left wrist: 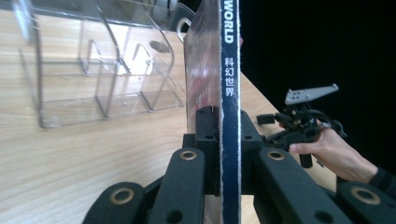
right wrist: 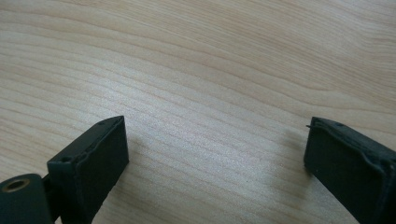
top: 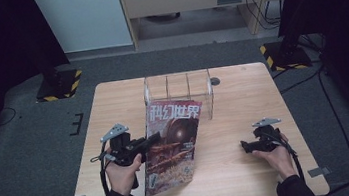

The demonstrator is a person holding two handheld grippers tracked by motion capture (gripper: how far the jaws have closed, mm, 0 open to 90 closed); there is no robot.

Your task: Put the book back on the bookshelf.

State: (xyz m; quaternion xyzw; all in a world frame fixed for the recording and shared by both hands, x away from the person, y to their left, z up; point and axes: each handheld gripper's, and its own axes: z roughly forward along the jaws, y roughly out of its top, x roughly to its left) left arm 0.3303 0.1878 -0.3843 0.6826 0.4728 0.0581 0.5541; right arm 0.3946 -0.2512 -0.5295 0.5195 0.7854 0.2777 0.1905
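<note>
Magazine (top: 173,146) is already lifted upright off the worktop (top: 242,170), its spine clamped between the fingers (left wrist: 187,172) of the left gripper (top: 143,143); at three o'clock the right gripper (top: 251,145) idles, fingers (right wrist: 91,161) spread. At twelve o'clock, just beyond, the clear rack (top: 177,90) waits empty, so slotting remains.
</note>
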